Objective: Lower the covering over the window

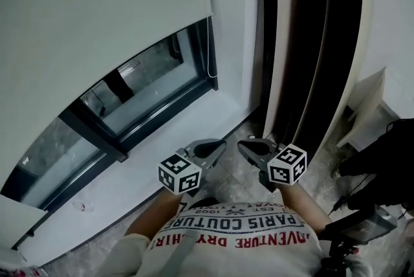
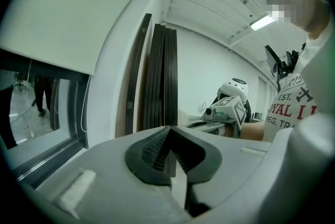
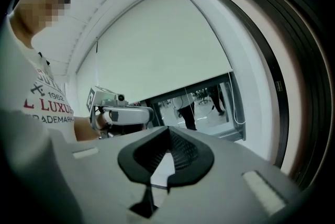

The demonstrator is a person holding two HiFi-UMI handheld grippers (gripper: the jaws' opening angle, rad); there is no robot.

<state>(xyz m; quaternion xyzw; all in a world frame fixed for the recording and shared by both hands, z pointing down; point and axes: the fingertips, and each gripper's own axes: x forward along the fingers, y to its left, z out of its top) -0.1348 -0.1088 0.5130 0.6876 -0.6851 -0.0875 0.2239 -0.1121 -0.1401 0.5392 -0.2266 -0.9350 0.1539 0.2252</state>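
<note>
A smooth, matte, pale fabric roller blind (image 1: pixel 97 10) hangs flat over the upper part of the dark-framed glass window (image 1: pixel 142 85). Its straight hem leaves a strip of pane bare above the plain white sill (image 1: pixel 162 153). The grey plastic left gripper (image 1: pixel 220 143) hovers over the sill's edge, its jaws pressed together on nothing, ridged black pads (image 2: pixel 154 149) meeting. Just beside it, the matching right gripper (image 1: pixel 242 145) is likewise closed and empty. Further right, thin dark flat panels (image 1: pixel 310 43) lean against the wall.
</note>
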